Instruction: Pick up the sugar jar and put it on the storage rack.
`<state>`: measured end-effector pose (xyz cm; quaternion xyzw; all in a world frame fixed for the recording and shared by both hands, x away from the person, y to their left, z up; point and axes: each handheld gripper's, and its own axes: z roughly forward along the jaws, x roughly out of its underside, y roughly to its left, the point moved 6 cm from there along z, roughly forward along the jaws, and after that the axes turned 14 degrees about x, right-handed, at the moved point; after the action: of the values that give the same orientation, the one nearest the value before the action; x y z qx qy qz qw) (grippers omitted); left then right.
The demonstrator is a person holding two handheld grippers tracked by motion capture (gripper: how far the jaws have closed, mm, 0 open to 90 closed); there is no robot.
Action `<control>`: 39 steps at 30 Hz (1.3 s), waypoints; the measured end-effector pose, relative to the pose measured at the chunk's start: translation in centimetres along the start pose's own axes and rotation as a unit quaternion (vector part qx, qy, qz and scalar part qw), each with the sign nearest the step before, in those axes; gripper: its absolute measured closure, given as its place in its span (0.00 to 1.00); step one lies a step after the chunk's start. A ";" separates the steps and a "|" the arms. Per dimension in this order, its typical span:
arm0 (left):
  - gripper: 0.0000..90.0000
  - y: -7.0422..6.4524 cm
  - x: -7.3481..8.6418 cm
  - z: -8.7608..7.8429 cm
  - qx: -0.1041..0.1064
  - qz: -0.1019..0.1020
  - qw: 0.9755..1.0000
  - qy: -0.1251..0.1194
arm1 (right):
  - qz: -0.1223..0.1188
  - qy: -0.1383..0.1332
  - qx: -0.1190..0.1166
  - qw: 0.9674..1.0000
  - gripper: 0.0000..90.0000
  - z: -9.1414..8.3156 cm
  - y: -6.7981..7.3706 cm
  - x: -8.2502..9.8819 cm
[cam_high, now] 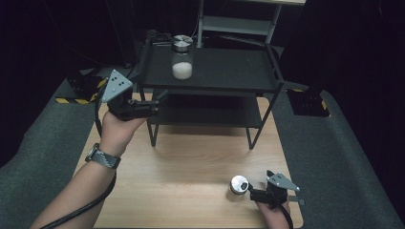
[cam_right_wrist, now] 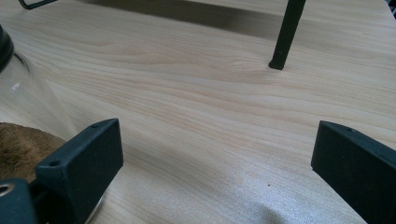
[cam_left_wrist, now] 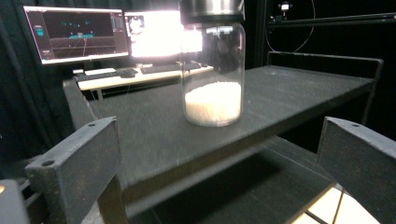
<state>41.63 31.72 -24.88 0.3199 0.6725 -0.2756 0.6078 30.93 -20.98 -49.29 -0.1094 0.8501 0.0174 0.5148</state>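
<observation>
A glass jar with a metal lid and white granules in its bottom stands on the top deck of a black two-tier shelf. My left gripper is open at the shelf's front left corner. In the left gripper view the jar is straight ahead, beyond the open left gripper. Near the table's front right, my right gripper is open beside a small metal-lidded jar. In the right gripper view that jar, with brown contents, sits just outside the left jaw of the right gripper.
The shelf stands at the back of a wooden table, and its lower deck is bare. One shelf leg rises ahead of the right gripper. Monitors and a desk lie beyond the shelf. Grey floor surrounds the table.
</observation>
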 end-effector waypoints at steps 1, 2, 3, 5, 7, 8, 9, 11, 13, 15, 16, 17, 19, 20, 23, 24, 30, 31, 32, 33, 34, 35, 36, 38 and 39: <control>0.00 -0.1 0.2 -0.2 -0.001 0.001 1.000 0.001 | 0.000 0.000 0.000 1.000 0.02 0.0 0.0 0.0; 0.00 -0.2 0.6 -0.5 0.000 -0.002 1.000 0.003 | 0.000 0.001 0.000 1.000 0.02 0.0 0.0 0.0; 0.00 -0.2 0.6 -0.5 0.000 -0.002 1.000 0.003 | 0.000 0.001 0.000 1.000 0.02 0.0 0.0 0.0; 0.00 -0.3 1.2 -1.0 -0.002 -0.002 1.000 0.006 | -0.001 0.001 0.000 1.000 0.02 0.0 0.1 0.0; 0.00 -0.3 1.6 -1.3 -0.002 -0.004 1.000 0.008 | -0.001 0.001 0.000 1.000 0.02 0.0 0.1 0.0; 0.00 -0.3 2.2 -1.8 -0.002 -0.009 1.000 0.008 | -0.001 0.001 0.000 1.000 0.02 0.0 0.1 0.0; 0.00 -0.3 2.2 -1.8 -0.002 -0.009 1.000 0.008 | -0.001 0.001 0.000 1.000 0.02 0.0 0.1 0.0; 0.00 -0.4 2.8 -2.0 -0.003 -0.008 1.000 0.010 | -0.001 0.001 0.000 1.000 0.02 0.0 0.1 0.0; 0.00 -0.5 3.4 -2.3 -0.005 -0.006 1.000 0.015 | -0.002 0.001 0.000 1.000 0.02 0.0 0.1 0.0; 0.00 -0.6 4.3 -2.6 -0.004 -0.009 1.000 0.022 | -0.002 0.001 0.000 1.000 0.02 0.0 0.1 0.0; 0.00 -0.6 4.6 -2.8 -0.004 -0.010 1.000 0.025 | -0.002 0.001 0.000 1.000 0.02 0.0 0.1 0.0; 0.00 -0.7 5.1 -2.9 -0.004 -0.009 1.000 0.029 | -0.003 0.001 0.001 1.000 0.02 0.0 0.1 0.0; 0.00 -0.7 5.4 -3.0 -0.003 -0.009 0.999 0.032 | -0.003 0.002 0.001 1.000 0.02 0.0 0.1 0.0; 0.00 -0.7 5.7 -3.0 -0.002 -0.011 0.999 0.035 | -0.003 0.002 0.001 1.000 0.02 0.0 0.1 0.0; 0.01 -0.8 7.3 -3.5 0.001 -0.017 0.999 0.041 | -0.004 0.002 0.002 1.000 0.02 0.0 0.2 -0.1; 0.01 -0.8 7.3 -3.5 0.001 -0.017 0.999 0.041 | -0.004 0.002 0.002 1.000 0.02 0.0 0.2 -0.1; 0.01 -0.7 9.6 -4.0 0.002 -0.028 0.998 0.052 | -0.007 0.002 0.002 1.000 0.02 0.0 0.2 -0.1; 0.01 -0.7 9.9 -4.1 0.000 -0.030 0.998 0.054 | -0.007 0.002 0.002 1.000 0.02 0.0 0.2 -0.1; 0.01 -0.6 10.2 -4.1 0.000 -0.031 0.998 0.056 | -0.007 0.002 0.002 1.000 0.02 0.0 0.2 -0.1; 0.01 -0.6 10.8 -4.3 0.000 -0.033 0.998 0.060 | -0.008 0.003 0.002 1.000 0.02 0.0 0.3 -0.1; 0.01 -0.6 11.3 -4.3 0.000 -0.036 0.997 0.063 | -0.009 0.003 0.003 1.000 0.02 0.0 0.3 -0.1; 0.01 -0.6 11.3 -4.3 0.000 -0.036 0.997 0.063 | -0.009 0.003 0.003 1.000 0.02 0.0 0.3 -0.1; 0.01 -0.6 11.7 -4.4 0.001 -0.036 0.997 0.066 | -0.010 0.003 0.003 1.000 0.02 0.0 0.3 -0.1; 0.01 -0.7 12.7 -4.5 0.001 -0.039 0.997 0.071 | -0.010 0.004 0.004 1.000 0.02 0.0 0.3 -0.1; 0.01 -0.8 13.1 -4.6 0.003 -0.039 0.996 0.074 | -0.010 0.004 0.004 1.000 0.02 0.0 0.3 -0.1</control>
<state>37.35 35.93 -37.37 0.3149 0.7269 -0.2761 0.5442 30.93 -20.65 -49.20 -0.1162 0.8510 0.0085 0.5122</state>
